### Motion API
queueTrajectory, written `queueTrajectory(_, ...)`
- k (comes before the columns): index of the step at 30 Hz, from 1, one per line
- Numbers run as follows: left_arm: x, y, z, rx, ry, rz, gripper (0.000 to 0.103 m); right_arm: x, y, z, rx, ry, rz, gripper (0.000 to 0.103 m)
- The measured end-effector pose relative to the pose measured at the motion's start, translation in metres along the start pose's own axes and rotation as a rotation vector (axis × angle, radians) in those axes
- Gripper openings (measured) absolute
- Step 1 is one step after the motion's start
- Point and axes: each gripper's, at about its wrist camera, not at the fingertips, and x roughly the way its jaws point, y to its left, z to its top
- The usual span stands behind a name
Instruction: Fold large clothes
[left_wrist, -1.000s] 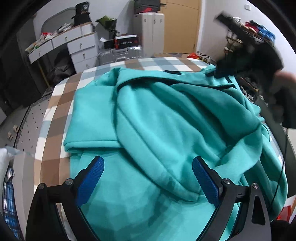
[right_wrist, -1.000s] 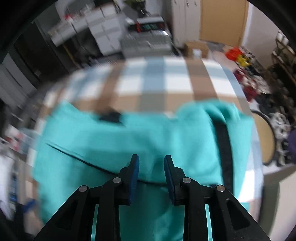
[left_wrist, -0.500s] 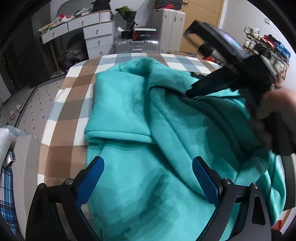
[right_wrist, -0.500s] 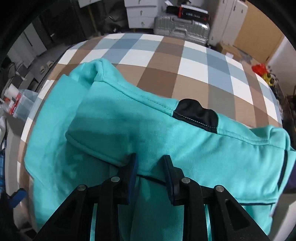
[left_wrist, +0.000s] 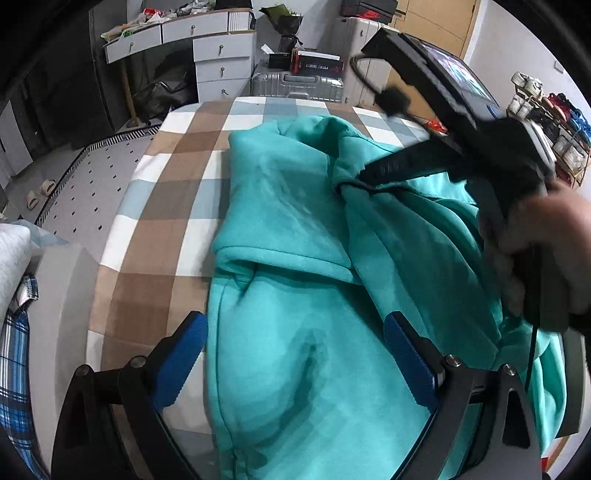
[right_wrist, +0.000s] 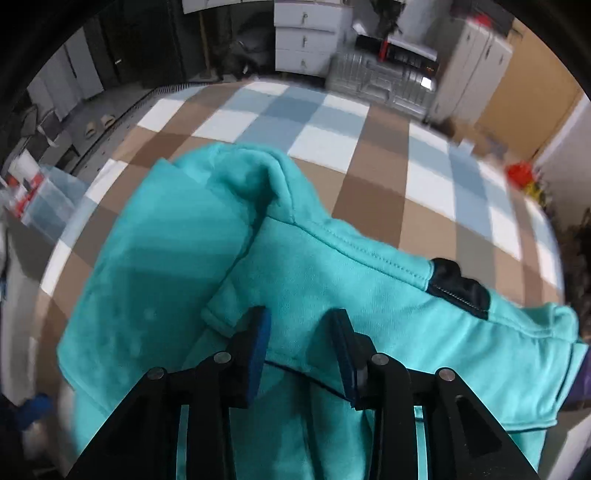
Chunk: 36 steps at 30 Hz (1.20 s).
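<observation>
Right gripper (right_wrist: 299, 347) fingers, just opening, straddle a fold of the teal fleece hoodie (right_wrist: 332, 280); left gripper (left_wrist: 295, 354) hovers spread above it.

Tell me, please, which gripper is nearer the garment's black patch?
Right. The right gripper, its jaws just opening with fabric between them, sits near the black patch; the left gripper hangs open over the teal garment, farther off.

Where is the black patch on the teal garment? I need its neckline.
In the right wrist view, the black patch sits right of centre on the teal garment's stitched edge, above and right of the right tongs.
</observation>
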Motion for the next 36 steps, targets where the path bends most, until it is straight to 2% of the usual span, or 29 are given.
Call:
queueTrajectory(1, 0.000, 0.001, 0.000, -0.001, -0.003, 0.002, 0.093, -0.006, -0.001, -0.003, -0.008, 0.001, 0.017, 0.033)
queueTrajectory(3, 0.001, 0.003, 0.000, -0.007, 0.001, -0.003, 0.093, -0.024, -0.017, -0.010, -0.011, 0.017, 0.108, 0.035)
queueTrajectory(5, 0.000, 0.004, 0.000, -0.024, 0.006, -0.012, 0.093, -0.048, -0.049, -0.025, 0.051, -0.001, 0.163, 0.039)
queueTrajectory(6, 0.000, 0.004, 0.000, -0.030, 0.005, -0.020, 0.093, -0.064, -0.070, -0.035, 0.093, -0.029, 0.173, 0.045)
queueTrajectory(8, -0.001, 0.001, 0.000, -0.033, 0.002, -0.030, 0.093, -0.086, -0.105, -0.051, 0.150, -0.085, 0.122, 0.056)
queueTrajectory(9, -0.002, -0.001, 0.000, -0.032, -0.002, -0.033, 0.093, -0.096, -0.123, -0.063, 0.166, -0.109, 0.064, 0.062)
queueTrajectory(11, -0.002, -0.006, -0.001, -0.034, -0.008, -0.032, 0.093, -0.100, -0.160, -0.083, 0.201, -0.092, -0.075, 0.063)
queueTrajectory(12, -0.002, -0.009, -0.001, -0.040, -0.008, -0.039, 0.093, -0.097, -0.175, -0.089, 0.231, -0.064, -0.108, 0.063)
queueTrajectory(13, -0.001, -0.013, -0.001, -0.043, -0.007, -0.045, 0.093, -0.092, -0.193, -0.099, 0.284, -0.034, -0.114, 0.063)
queueTrajectory(15, 0.001, -0.020, -0.002, -0.035, -0.004, -0.051, 0.093, -0.079, -0.210, -0.117, 0.370, 0.001, -0.061, 0.062)
queueTrajectory(17, 0.003, -0.029, -0.001, -0.014, -0.010, -0.049, 0.093, -0.053, -0.208, -0.135, 0.367, 0.080, -0.032, 0.059)
queueTrajectory(18, 0.003, -0.035, -0.001, 0.003, -0.018, -0.045, 0.093, -0.040, -0.199, -0.145, 0.318, 0.112, -0.064, 0.060)
queueTrajectory(20, 0.007, -0.043, -0.001, 0.033, -0.015, -0.018, 0.093, -0.045, -0.175, -0.153, 0.174, 0.046, -0.167, 0.061)
queueTrajectory(22, 0.012, -0.048, -0.001, 0.049, -0.002, -0.011, 0.093, -0.056, -0.159, -0.155, 0.120, 0.046, -0.205, 0.060)
queueTrajectory(24, 0.013, -0.053, -0.001, 0.062, 0.012, -0.023, 0.093, -0.085, -0.151, -0.159, 0.140, -0.030, -0.117, 0.056)
queueTrajectory(26, 0.011, -0.054, -0.001, 0.072, 0.005, -0.024, 0.093, -0.115, -0.146, -0.165, 0.174, -0.132, -0.031, 0.059)
queueTrajectory(27, 0.010, -0.054, 0.000, 0.075, -0.004, -0.019, 0.093, -0.127, -0.142, -0.167, 0.186, -0.171, 0.043, 0.062)
queueTrajectory(28, 0.009, -0.053, 0.001, 0.073, -0.008, -0.016, 0.093, -0.131, -0.137, -0.168, 0.200, -0.186, 0.145, 0.068)
queueTrajectory(30, 0.008, -0.050, 0.001, 0.055, -0.006, -0.027, 0.093, -0.127, -0.130, -0.168, 0.215, -0.186, 0.306, 0.067)
queueTrajectory(31, 0.008, -0.049, 0.001, 0.043, -0.001, -0.033, 0.093, -0.118, -0.124, -0.166, 0.218, -0.160, 0.324, 0.067)
queueTrajectory(33, 0.009, -0.045, 0.000, 0.028, 0.010, -0.031, 0.093, -0.086, -0.108, -0.161, 0.212, -0.053, 0.235, 0.067)
queueTrajectory(34, 0.009, -0.043, 0.000, 0.023, 0.013, -0.029, 0.093, -0.065, -0.098, -0.157, 0.198, 0.016, 0.184, 0.060)
queueTrajectory(36, 0.009, -0.039, -0.002, 0.012, 0.016, -0.028, 0.093, -0.044, -0.084, -0.148, 0.117, 0.050, 0.094, 0.049)
